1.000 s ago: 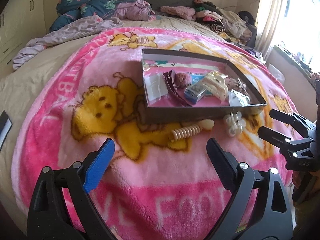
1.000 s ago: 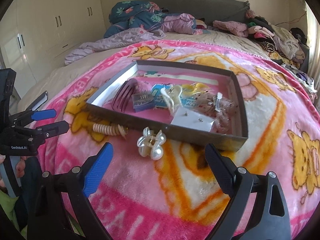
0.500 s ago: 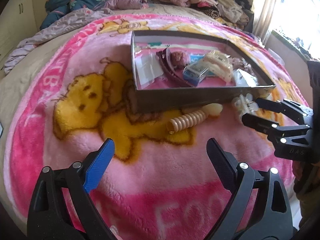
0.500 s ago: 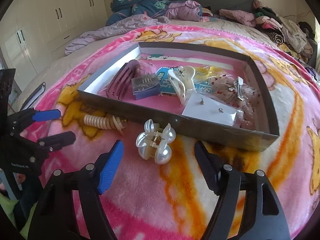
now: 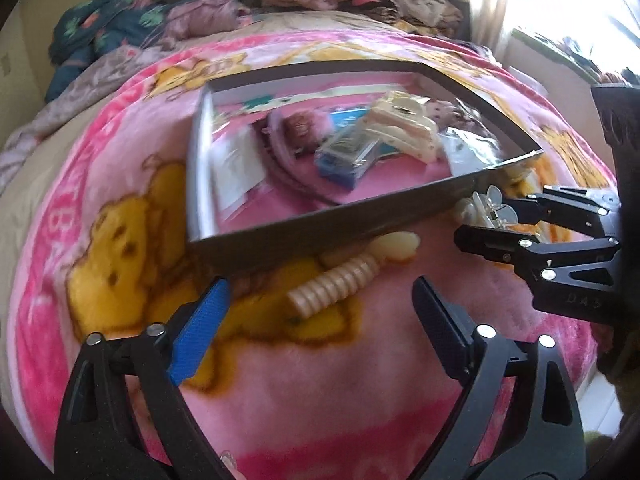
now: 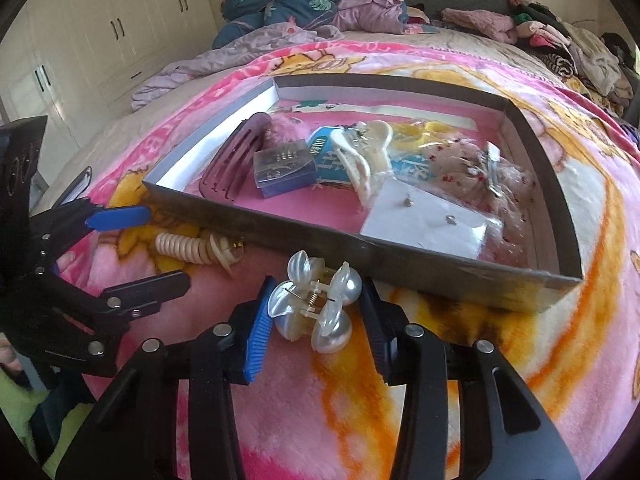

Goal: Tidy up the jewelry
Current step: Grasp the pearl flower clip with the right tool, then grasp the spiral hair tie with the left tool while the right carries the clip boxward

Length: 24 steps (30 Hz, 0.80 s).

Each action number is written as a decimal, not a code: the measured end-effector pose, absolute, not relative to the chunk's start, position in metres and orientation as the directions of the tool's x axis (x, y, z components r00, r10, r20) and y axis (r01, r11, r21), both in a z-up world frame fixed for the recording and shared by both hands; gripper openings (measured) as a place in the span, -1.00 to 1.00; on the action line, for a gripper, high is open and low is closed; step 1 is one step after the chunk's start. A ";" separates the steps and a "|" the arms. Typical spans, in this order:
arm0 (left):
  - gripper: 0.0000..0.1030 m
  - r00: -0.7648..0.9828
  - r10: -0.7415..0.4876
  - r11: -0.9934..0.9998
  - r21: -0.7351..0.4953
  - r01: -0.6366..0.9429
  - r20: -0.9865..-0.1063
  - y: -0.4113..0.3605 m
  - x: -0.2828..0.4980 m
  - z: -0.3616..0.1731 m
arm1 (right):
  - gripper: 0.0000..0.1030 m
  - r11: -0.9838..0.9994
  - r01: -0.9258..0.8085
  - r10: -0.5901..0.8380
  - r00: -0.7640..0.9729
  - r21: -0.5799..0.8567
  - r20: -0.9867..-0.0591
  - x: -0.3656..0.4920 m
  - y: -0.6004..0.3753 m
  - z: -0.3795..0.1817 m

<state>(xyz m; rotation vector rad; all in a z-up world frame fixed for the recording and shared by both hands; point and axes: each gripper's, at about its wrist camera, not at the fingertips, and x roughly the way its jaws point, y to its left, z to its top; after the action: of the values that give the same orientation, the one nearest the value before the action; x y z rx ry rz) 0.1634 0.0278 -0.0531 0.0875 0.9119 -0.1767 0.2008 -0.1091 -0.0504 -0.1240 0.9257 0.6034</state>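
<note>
A pearl hair claw [image 6: 316, 304] lies on the pink blanket in front of the grey box [image 6: 320, 236]. My right gripper [image 6: 316, 312] has its fingers on both sides of the claw, closed nearly to touching it. In the left wrist view the claw [image 5: 486, 210] sits between those fingers. A beige ribbed clip [image 5: 344, 280] lies before the box; my left gripper [image 5: 320, 324] is open just short of it. The clip shows in the right wrist view too [image 6: 192, 248]. The box holds a maroon comb [image 6: 232, 164], a blue case [image 6: 284, 168] and a cream claw [image 6: 364, 160].
The pink cartoon blanket [image 5: 280, 400] covers the bed. Heaped clothes [image 6: 320, 8] lie at the headboard. White wardrobes [image 6: 100, 32] stand to the left, a bright window [image 5: 580, 8] to the right. An earring card [image 6: 424, 220] lies in the box's near corner.
Both grippers moved forward toward the box. My right gripper narrowed around the pearl claw. My left gripper drew close to the beige clip, still wide open.
</note>
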 end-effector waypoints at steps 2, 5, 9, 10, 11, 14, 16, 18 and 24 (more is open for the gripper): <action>0.36 0.595 -0.116 0.978 0.012 0.207 -0.796 0.024 0.167 -0.056 | -0.21 0.832 -0.533 0.433 0.453 0.153 -0.779 0.199 -0.115 -0.049; 0.22 0.592 -0.103 0.972 0.046 0.231 -0.799 0.018 0.170 -0.061 | -0.21 0.838 -0.522 0.430 0.459 0.156 -0.777 0.197 -0.123 -0.047; -0.35 0.572 -0.110 0.961 0.061 0.271 -0.813 0.012 0.167 -0.066 | -0.21 0.849 -0.500 0.427 0.462 0.170 -0.777 0.194 -0.136 -0.045; -0.35 0.571 -0.104 0.959 0.071 0.276 -0.814 0.011 0.166 -0.066 | -0.21 0.850 -0.498 0.426 0.462 0.170 -0.778 0.194 -0.138 -0.045; -0.36 0.570 -0.101 0.957 0.076 0.279 -0.815 0.010 0.165 -0.066 | -0.21 0.852 -0.495 0.424 0.465 0.169 -0.777 0.193 -0.139 -0.044; -0.37 0.560 -0.127 0.959 0.043 0.282 -0.819 0.010 0.160 -0.065 | -0.22 0.855 -0.488 0.427 0.472 0.175 -0.771 0.190 -0.145 -0.040; -0.37 0.559 -0.141 0.958 0.028 0.284 -0.817 0.009 0.156 -0.064 | -0.22 0.855 -0.488 0.430 0.479 0.176 -0.765 0.189 -0.146 -0.036; -0.38 0.554 -0.168 0.959 -0.005 0.284 -0.815 0.009 0.150 -0.061 | -0.21 0.854 -0.491 0.434 0.483 0.175 -0.761 0.187 -0.147 -0.033; -0.38 0.573 -0.224 0.960 -0.077 0.270 -0.788 0.007 0.138 -0.044 | -0.22 0.849 -0.496 0.451 0.499 0.182 -0.740 0.181 -0.152 -0.019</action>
<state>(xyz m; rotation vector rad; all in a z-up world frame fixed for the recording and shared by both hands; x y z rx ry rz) 0.1384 0.0065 -0.0443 0.0540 0.9160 -0.2898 0.1814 -0.1517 -0.0188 -0.0565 0.8779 0.5726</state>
